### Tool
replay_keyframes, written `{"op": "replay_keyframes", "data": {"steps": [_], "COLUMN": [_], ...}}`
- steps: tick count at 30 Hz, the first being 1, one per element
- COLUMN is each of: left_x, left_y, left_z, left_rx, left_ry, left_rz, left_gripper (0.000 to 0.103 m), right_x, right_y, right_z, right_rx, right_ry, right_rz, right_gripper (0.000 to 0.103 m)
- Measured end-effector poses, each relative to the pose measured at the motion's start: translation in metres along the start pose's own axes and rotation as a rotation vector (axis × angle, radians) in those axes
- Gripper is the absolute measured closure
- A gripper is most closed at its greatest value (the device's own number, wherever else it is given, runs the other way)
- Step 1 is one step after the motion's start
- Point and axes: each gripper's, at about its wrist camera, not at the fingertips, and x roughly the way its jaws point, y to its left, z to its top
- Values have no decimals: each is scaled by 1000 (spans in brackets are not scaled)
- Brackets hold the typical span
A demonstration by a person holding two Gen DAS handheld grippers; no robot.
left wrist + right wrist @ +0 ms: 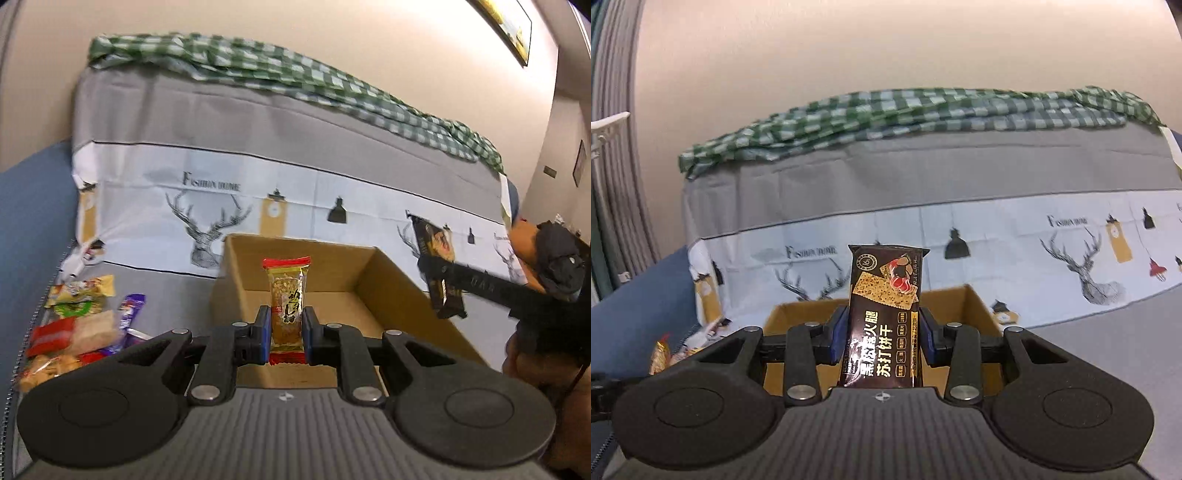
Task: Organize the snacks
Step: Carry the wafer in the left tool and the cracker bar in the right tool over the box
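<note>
My left gripper (286,332) is shut on a gold peanut-bar packet with red ends (287,302), held upright over the near edge of an open cardboard box (369,280). My right gripper (882,338) is shut on a dark brown cracker packet (884,317), held upright in front of the same box (975,306). In the left wrist view the right gripper (439,273) and its dark packet (437,251) hover above the box's right wall. A pile of loose snacks (77,328) lies on the grey sofa seat left of the box.
The box sits on a sofa seat with a grey and white deer-print cover (207,229). A green checked cloth (905,118) lies along the sofa back. A gold-wrapped snack (659,356) shows at the left in the right wrist view. A blue cushion (33,214) is at the left.
</note>
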Motion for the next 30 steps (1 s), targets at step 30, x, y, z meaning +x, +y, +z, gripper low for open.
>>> {"op": "replay_keyframes", "data": {"steps": [30], "left_x": [64], "left_y": [-29], "left_z": [6], "left_rx": [7], "left_ry": [32], "left_rz": [-60], "left_gripper": [85], "right_x": [14], "right_y": [-6], "right_z": [-11], "right_rx": [-59], "right_ry": [47], "right_rz": [-40], "right_gripper": [62]}}
